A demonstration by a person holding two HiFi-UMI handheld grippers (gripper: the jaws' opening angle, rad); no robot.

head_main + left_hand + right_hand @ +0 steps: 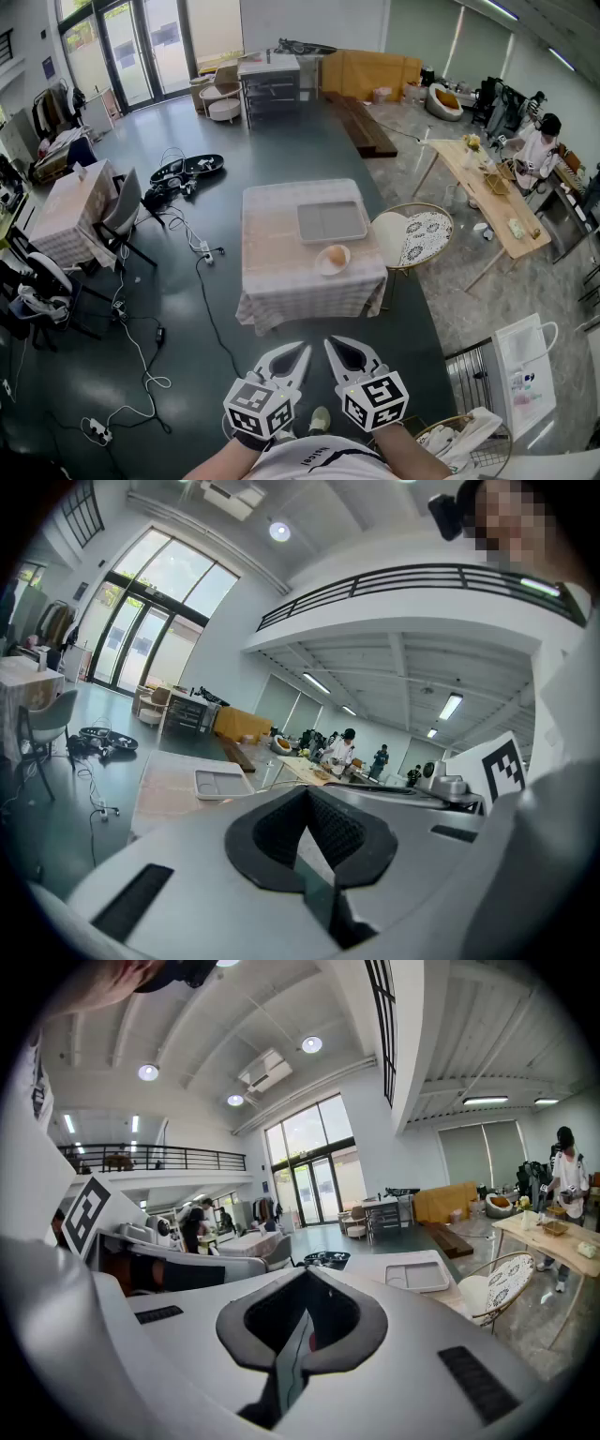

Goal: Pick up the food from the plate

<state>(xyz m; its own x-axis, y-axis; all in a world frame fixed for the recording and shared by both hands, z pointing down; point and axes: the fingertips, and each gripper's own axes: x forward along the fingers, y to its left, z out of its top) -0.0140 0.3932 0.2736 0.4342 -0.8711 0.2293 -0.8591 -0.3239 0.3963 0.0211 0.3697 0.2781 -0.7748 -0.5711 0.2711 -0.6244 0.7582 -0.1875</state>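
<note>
A round brownish piece of food point(336, 254) lies on a small white plate point(322, 268) near the front right corner of a cloth-covered table point(281, 262). Behind the plate lies a grey compartment tray point(332, 221), which shows again as the tray point(220, 782) in the left gripper view and the tray point(419, 1276) in the right gripper view. My left gripper point(302, 349) and right gripper point(330, 342) are held side by side close to my body, well short of the table. Both are shut and hold nothing. The plate is hidden in both gripper views.
A round patterned chair point(417, 234) stands at the table's right side. Cables and a power strip point(202, 251) trail over the dark floor to the left, near a second table with chairs point(70, 211). A wooden table point(478, 187) with people stands at the far right.
</note>
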